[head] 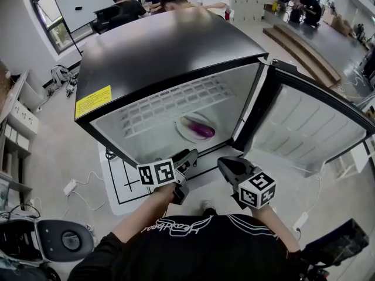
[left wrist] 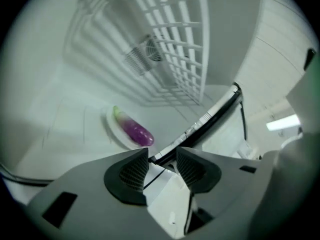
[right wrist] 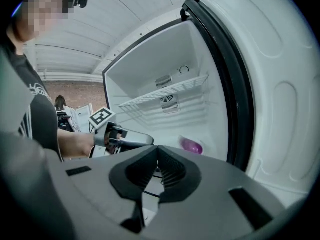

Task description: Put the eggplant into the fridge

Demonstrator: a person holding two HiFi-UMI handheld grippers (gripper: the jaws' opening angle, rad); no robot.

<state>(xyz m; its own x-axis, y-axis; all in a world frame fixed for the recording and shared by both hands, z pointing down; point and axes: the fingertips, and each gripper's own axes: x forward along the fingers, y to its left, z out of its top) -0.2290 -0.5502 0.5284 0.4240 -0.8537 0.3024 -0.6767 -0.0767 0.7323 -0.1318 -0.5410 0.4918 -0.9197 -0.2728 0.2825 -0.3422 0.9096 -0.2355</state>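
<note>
Eggplant lies inside fridge, beyond left gripper.

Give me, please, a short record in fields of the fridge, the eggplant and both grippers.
fridge: door open
eggplant: lying on a white plate on the fridge floor, below the wire shelf
left gripper: jaws apart, nothing between them, in front of the fridge opening
right gripper: jaws together, empty
</note>
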